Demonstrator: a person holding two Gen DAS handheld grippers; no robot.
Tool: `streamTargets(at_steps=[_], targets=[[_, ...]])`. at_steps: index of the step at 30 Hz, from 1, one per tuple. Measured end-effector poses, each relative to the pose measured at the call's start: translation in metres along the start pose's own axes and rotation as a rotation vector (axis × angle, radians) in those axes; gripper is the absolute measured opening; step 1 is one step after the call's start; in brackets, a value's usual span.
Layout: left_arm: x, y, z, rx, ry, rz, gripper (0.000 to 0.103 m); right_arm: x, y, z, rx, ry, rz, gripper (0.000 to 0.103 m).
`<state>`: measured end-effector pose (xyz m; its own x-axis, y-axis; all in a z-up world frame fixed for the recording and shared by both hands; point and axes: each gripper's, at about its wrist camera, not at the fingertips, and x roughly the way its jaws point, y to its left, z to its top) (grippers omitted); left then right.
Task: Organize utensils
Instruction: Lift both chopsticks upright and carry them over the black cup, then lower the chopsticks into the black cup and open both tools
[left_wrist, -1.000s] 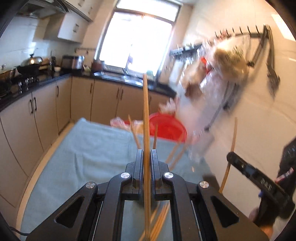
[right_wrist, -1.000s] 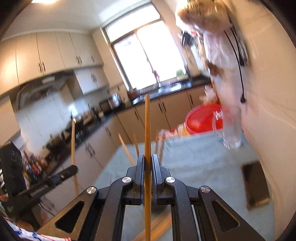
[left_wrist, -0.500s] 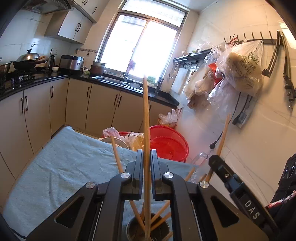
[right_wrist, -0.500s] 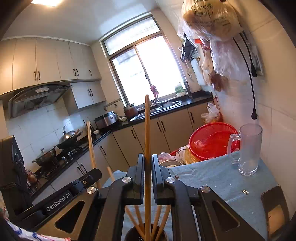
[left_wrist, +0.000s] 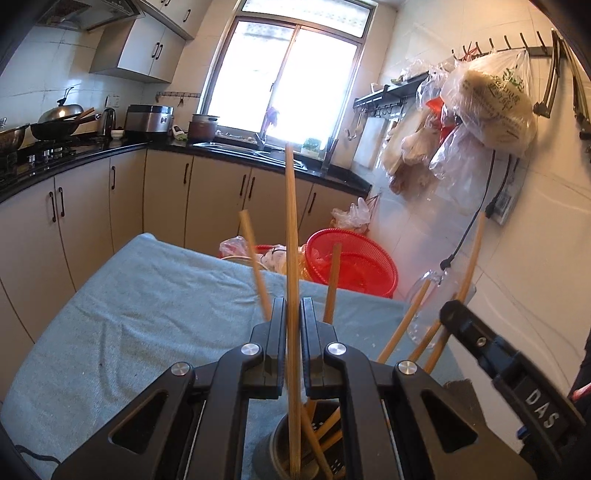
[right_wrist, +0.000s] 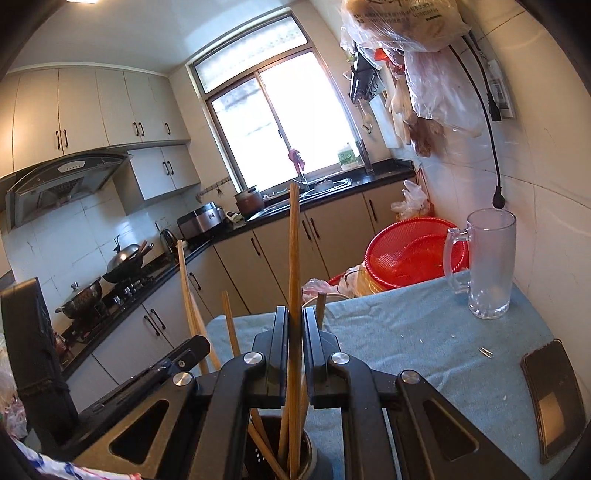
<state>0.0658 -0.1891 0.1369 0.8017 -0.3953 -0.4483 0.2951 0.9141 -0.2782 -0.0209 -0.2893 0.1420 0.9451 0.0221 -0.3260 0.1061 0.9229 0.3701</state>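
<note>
My left gripper (left_wrist: 292, 312) is shut on an upright wooden chopstick (left_wrist: 291, 229) whose lower end reaches into a dark metal utensil holder (left_wrist: 284, 459) directly below. Several other chopsticks (left_wrist: 404, 325) lean in the holder. My right gripper (right_wrist: 294, 321) is shut on another upright chopstick (right_wrist: 294, 251), its lower end inside the same holder (right_wrist: 295, 461). The right gripper's body (left_wrist: 517, 380) shows at the right of the left wrist view; the left gripper's body (right_wrist: 147, 380) shows at the left of the right wrist view.
The holder stands on a table with a blue cloth (left_wrist: 147, 314). A glass mug (right_wrist: 487, 266) and a phone (right_wrist: 554, 398) sit on the cloth at the right. A red basket (left_wrist: 351, 262) lies beyond the table. Bags hang on the right wall (left_wrist: 491, 107).
Both grippers have lowered their chopsticks from above the table down into the holder, which came into view below them. Each still grips its chopstick.
</note>
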Motion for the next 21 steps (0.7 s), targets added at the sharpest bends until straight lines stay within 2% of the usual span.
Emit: streamTargets(at_steps=[6,11,16,20,21], targets=[[-0.006,0.004,-0.010,0.001,0.025,0.021,0.007,-0.007,0.004,-0.012,-0.018,0.029,-0.008,0.008],[-0.019,0.007,-0.011,-0.010,0.016,0.038,0.008,-0.004,0.002,-0.018,-0.020,0.066,-0.017,0.008],[-0.040,0.009,-0.010,-0.019,-0.002,0.055,0.029,-0.005,0.004,-0.019,-0.022,0.083,-0.009,0.010],[-0.058,0.012,-0.009,-0.014,-0.014,0.079,0.033,-0.010,0.005,-0.018,-0.014,0.084,0.009,0.026],[-0.064,0.014,-0.010,-0.013,-0.017,0.087,0.034,-0.014,0.005,-0.017,-0.011,0.083,0.015,0.027]])
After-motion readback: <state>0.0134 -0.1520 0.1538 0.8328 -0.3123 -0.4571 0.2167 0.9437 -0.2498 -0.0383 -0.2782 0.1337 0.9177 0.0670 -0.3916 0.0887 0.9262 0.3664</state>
